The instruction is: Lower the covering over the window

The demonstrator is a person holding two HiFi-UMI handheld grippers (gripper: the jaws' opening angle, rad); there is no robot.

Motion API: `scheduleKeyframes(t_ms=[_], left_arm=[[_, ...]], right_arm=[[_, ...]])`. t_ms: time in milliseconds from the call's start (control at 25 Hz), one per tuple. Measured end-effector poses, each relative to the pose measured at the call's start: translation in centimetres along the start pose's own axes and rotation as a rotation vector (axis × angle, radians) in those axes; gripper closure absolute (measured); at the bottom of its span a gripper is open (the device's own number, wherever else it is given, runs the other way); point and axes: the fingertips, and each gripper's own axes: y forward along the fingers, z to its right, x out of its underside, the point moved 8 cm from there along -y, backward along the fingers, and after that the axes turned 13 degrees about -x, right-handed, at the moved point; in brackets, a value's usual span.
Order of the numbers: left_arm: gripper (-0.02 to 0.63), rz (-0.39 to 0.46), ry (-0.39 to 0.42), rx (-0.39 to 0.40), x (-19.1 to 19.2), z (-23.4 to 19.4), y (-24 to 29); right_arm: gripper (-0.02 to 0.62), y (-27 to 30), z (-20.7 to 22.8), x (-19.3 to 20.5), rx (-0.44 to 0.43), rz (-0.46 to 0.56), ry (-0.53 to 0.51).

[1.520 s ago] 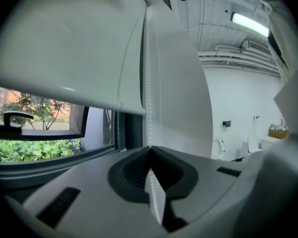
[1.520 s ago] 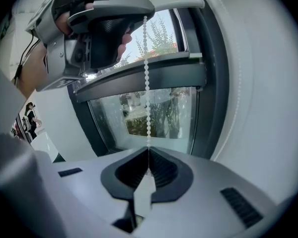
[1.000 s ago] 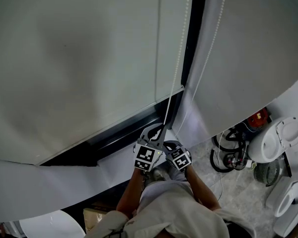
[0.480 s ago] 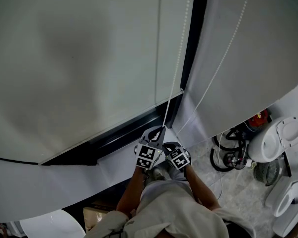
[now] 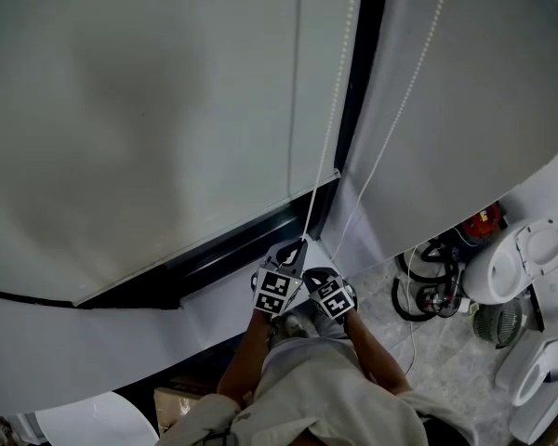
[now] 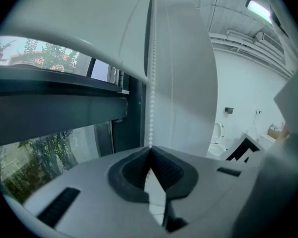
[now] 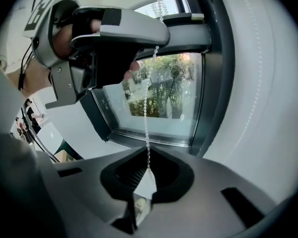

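A pale roller blind (image 5: 149,110) hangs over the window, its bottom bar (image 5: 223,226) just above the dark lower frame (image 5: 232,254). Its white bead chain (image 5: 327,147) runs down the blind's right edge to both grippers. My left gripper (image 5: 298,246) is the upper one and is shut on the chain. My right gripper (image 5: 313,273) grips the same chain just below it. In the left gripper view the chain (image 6: 150,98) enters the closed jaws of the left gripper (image 6: 150,155). In the right gripper view the chain (image 7: 147,128) drops from the left gripper (image 7: 156,33) into the closed right gripper (image 7: 148,175).
A second blind (image 5: 474,91) hangs to the right with its own loose chain (image 5: 400,110). On the floor at right lie black hoses (image 5: 428,286), a red item (image 5: 484,219), a fan (image 5: 498,323) and white fixtures (image 5: 521,258). A white wall (image 5: 121,342) runs below the window.
The blind's lower right corner sits slightly lower against the frame. The neighbouring blind's loose chain has swung right and partly back. Both grippers keep their hold on the chain.
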Motion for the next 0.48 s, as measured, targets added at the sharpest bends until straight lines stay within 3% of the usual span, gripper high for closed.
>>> scheduleKeyframes(t_ms=[280,480], left_arm=[[0.591,0.002,-0.004,-0.013,-0.25,0.06,-0.3],[0.589,0.002,-0.016,-0.02,-0.26,0.19,-0.37]], right_arm=[[0.559,-0.23,-0.03,0.1,0.004,0.012,-0.004],[0.486,-0.59,-0.08,-0.37,0.012,0.029,-0.033]])
